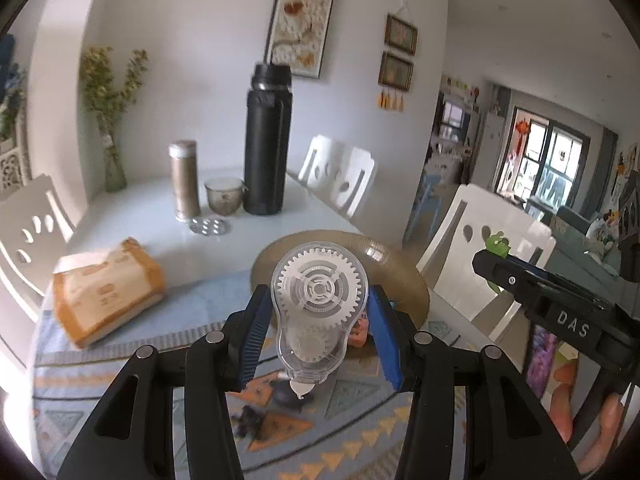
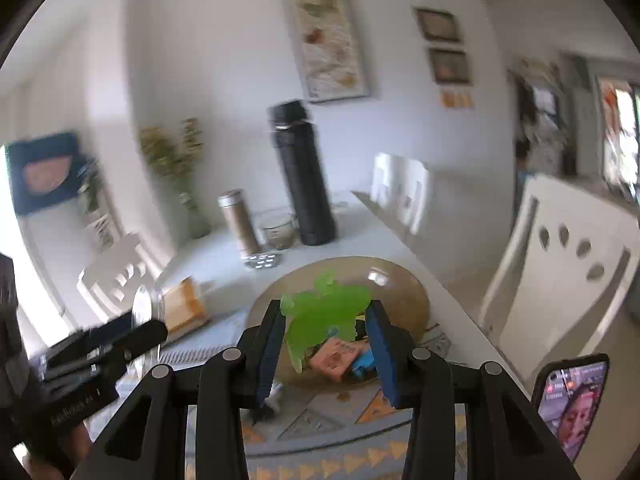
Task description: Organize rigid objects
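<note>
My left gripper (image 1: 318, 304) is shut on a clear correction-tape dispenser (image 1: 319, 312) with white gears, held above the patterned mat in front of the brown glass plate (image 1: 392, 264). My right gripper (image 2: 326, 332) is shut on a translucent green toy (image 2: 324, 312), held above the same plate (image 2: 400, 292). In the plate lie a pink eraser (image 2: 334, 356) and a blue item (image 2: 362, 362). The right gripper's body shows at the right of the left wrist view (image 1: 552, 304) with the green toy (image 1: 498, 244) at its tip. The left gripper shows at the left of the right wrist view (image 2: 120, 344).
On the white table (image 1: 160, 204) stand a black flask (image 1: 266, 140), a gold bottle (image 1: 185, 180), a small bowl (image 1: 225, 196) and a metal lid (image 1: 210, 226). A tissue pack (image 1: 106, 288) lies left. White chairs (image 1: 480, 248) flank the table. A phone (image 2: 572, 396) is at right. Small dark items (image 1: 256, 420) lie on the mat.
</note>
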### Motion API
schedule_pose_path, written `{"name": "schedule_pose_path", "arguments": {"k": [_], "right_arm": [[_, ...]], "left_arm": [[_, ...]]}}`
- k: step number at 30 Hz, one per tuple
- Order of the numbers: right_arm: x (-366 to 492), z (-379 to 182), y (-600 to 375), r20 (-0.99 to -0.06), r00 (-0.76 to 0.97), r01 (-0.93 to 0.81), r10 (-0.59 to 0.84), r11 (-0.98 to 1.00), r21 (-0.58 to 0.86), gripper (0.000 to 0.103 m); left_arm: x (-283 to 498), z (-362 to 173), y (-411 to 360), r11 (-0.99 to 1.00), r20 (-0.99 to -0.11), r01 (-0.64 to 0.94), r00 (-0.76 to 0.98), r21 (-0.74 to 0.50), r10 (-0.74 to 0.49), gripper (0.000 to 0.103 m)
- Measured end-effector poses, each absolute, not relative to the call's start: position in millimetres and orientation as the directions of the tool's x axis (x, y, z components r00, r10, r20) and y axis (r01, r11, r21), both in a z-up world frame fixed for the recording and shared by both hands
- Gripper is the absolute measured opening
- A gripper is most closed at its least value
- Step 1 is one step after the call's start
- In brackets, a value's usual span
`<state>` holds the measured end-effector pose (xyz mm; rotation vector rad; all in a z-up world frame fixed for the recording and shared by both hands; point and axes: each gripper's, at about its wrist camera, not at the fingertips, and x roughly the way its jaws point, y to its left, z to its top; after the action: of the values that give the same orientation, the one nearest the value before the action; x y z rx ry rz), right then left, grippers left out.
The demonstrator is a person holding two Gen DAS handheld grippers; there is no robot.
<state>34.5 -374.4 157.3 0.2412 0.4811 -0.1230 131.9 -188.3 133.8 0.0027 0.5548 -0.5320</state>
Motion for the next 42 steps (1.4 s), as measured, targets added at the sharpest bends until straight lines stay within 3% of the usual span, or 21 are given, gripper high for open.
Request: {"name": "schedule_pose_path", "arguments": {"k": [5, 9, 12, 13, 14, 16, 22, 28, 37, 42], "right_arm": [[82, 118, -394, -0.608, 0.778, 0.307, -0.162, 0.941, 0.143, 0.041], [107, 86, -405, -0.669, 0.739, 0.273, -0.078, 0.943, 0.192, 0.041], [117, 78, -410, -0.680, 0.732, 0.255, -0.047, 0.944, 0.210, 0.041], [119, 77, -412, -0.683, 0.730, 0.241, -0.024, 0.944, 0.225, 0.045], [119, 78, -412, -0.688, 0.726, 0.226, 0.000, 0.944, 0.240, 0.054], [115, 81, -416, -0.679, 0.734, 0.225, 0.001, 0.943, 0.244, 0.056], [75, 95, -397, -0.650, 0.760, 0.200, -0.023, 0.959, 0.200, 0.061], [43, 94, -350, -0.666, 0.744, 0.098, 0.059, 0.976, 0.196, 0.061], [24, 50, -283, -0.738, 0.651, -0.025, 0.178, 0.977, 0.213, 0.062], [34, 12, -259, -0.793, 0.577, -0.041, 0.197, 0.976, 0.212, 0.062]], "left_arm": [[168, 96, -219, 0.870, -0.590, 0.471, 0.664, -0.146, -0.458, 0.046], [179, 70, -231, 0.877, -0.639, 0.461, 0.636, -0.136, -0.433, 0.046], [182, 63, -234, 0.880, -0.659, 0.463, 0.630, -0.105, -0.411, 0.046], [182, 65, -233, 0.879, -0.658, 0.465, 0.631, -0.104, -0.411, 0.050], [181, 67, -231, 0.884, -0.655, 0.457, 0.637, -0.102, -0.405, 0.060], [176, 75, -221, 0.885, -0.634, 0.452, 0.654, -0.110, -0.412, 0.066], [137, 102, -167, 0.904, -0.566, 0.418, 0.725, -0.090, -0.392, 0.066], [93, 106, -106, 0.929, -0.557, 0.351, 0.752, -0.115, -0.352, 0.069], [53, 43, -28, 0.956, -0.640, 0.229, 0.711, -0.183, -0.293, 0.069], [54, 3, -14, 0.972, -0.683, 0.181, 0.693, -0.148, -0.233, 0.069]]}}
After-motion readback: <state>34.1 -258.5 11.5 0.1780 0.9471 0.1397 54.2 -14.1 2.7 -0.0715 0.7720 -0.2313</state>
